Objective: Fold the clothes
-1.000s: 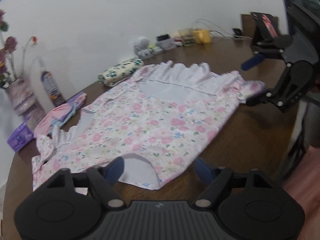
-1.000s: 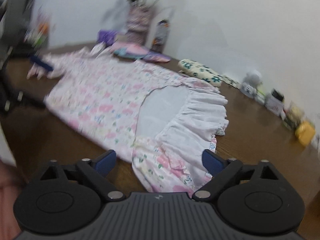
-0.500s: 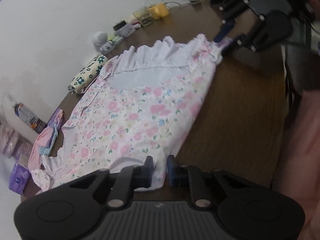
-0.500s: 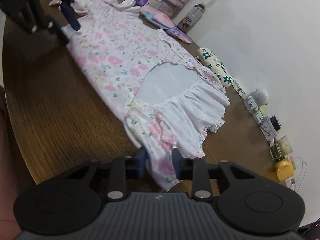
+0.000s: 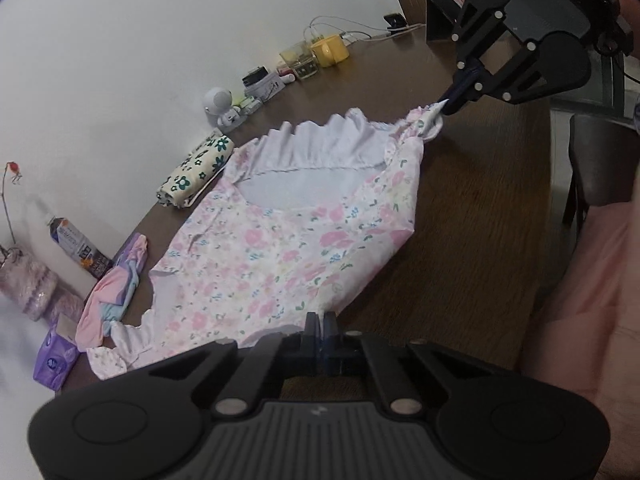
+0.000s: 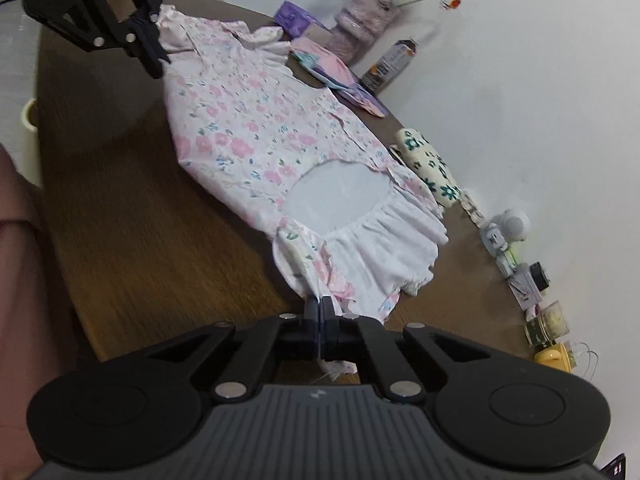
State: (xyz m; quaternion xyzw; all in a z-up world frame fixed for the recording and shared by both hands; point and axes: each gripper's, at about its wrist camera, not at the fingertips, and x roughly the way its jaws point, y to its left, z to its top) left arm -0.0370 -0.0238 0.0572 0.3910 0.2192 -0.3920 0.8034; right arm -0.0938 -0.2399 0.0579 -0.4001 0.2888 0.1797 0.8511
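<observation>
Writing: bottle (image 5: 76, 246) by the wall carries a printed label, too small to read. Purple packet (image 5: 54, 360) at the table's far left end has a round blue logo, not legible. No other text readable.

Left gripper (image 5: 320, 322): fingers have just been closing and are now pressed together, pinching the near edge of the floral garment (image 5: 280, 256) at one end. In the right wrist view the same gripper (image 6: 150, 54) shows at top left, gripping the garment's (image 6: 256, 136) corner.

Right gripper (image 6: 319, 308): fingers likewise just closed, now pinching the ruffled sleeve end; a bit of cloth hangs below them. In the left wrist view it (image 5: 450, 102) grips the bunched sleeve tip, top right.

Garment: lies spread lengthwise on the brown table (image 5: 472, 240), white ruffle toward the wall, near edge raised off the table at both pinched ends.

Beside it along the wall: flower-print roll (image 5: 196, 174), folded pink cloth (image 5: 116, 288), small white figure (image 5: 220, 106), yellow cup (image 5: 330, 50).
</observation>
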